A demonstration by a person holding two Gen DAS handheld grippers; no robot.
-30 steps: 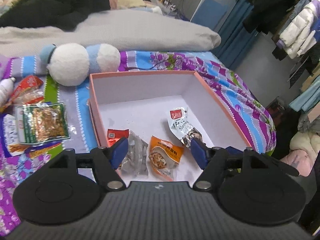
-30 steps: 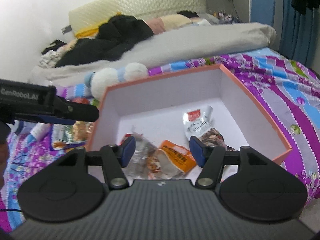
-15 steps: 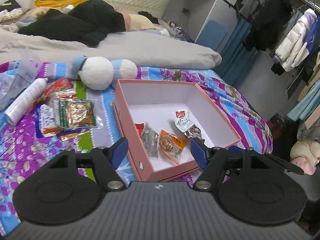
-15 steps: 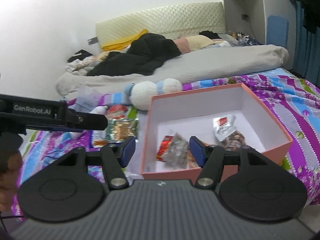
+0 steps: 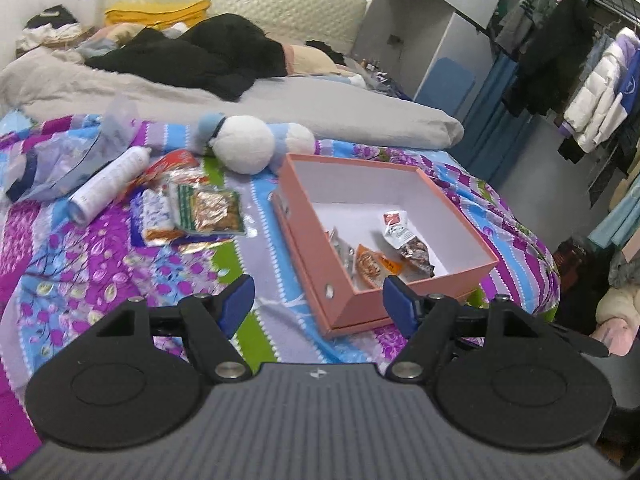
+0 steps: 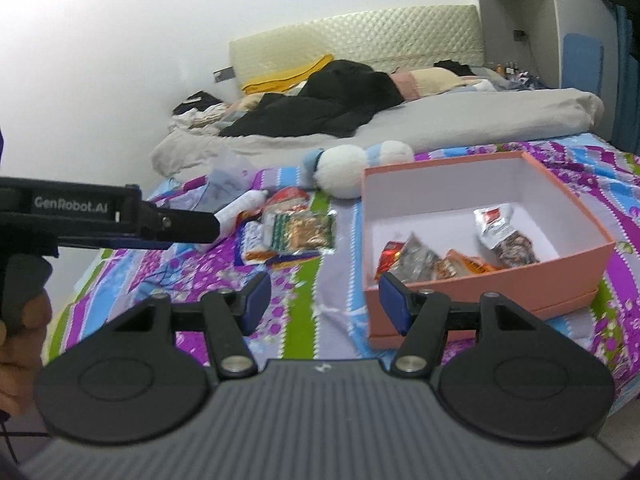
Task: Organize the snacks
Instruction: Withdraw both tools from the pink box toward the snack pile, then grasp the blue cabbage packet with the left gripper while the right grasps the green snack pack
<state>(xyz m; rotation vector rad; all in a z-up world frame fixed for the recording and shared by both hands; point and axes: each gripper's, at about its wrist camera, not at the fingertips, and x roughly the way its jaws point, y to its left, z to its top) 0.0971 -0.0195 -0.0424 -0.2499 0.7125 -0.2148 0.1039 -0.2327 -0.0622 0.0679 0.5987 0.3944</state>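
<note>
With both grippers empty, the left gripper [image 5: 318, 300] still spreading its fingers and the right gripper [image 6: 324, 298] half open, we should reach for the snack packets [image 5: 208, 212] piled mid-bed, left of the box [image 5: 340, 300], grasping flat.

One pink box [image 5: 404, 296] sits on the bedspread, and inside it lie four snack packets [image 6: 440, 260]. Left of the box a heap of loose packets [image 5: 192, 212] rests, too overlapped to count. One white bottle [image 5: 108, 184] lies left of the box, and one plush toy [image 5: 248, 148] behind it.
</note>
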